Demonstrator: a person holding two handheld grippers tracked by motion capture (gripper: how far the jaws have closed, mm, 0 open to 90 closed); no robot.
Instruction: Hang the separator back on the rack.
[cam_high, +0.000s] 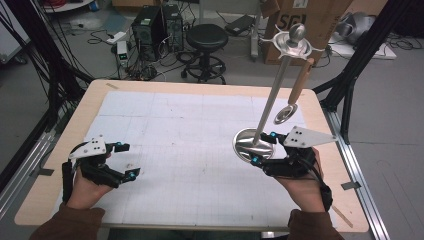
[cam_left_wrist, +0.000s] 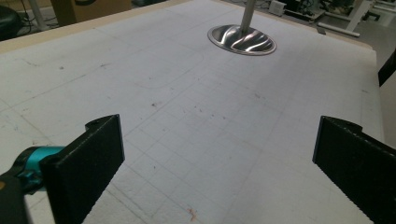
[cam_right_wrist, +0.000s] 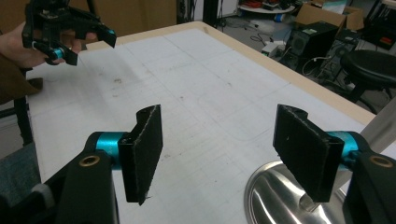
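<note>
A shiny metal stand rises from a round base on the right half of the white gridded mat. Its thin pole leans up to a hooked top. From that top hangs a small ladle with a wooden handle. My right gripper hovers open at the base's near right edge; in the right gripper view the base lies below its right-hand jaw, and nothing sits between the pads of the right gripper. My left gripper is open over the mat at the left, its jaws wide apart, the base far ahead.
The mat covers a wooden table whose edges lie close behind the stand and to its right. Beyond the far edge stand a black stool, computer towers and a cardboard box. Black frame posts flank the table.
</note>
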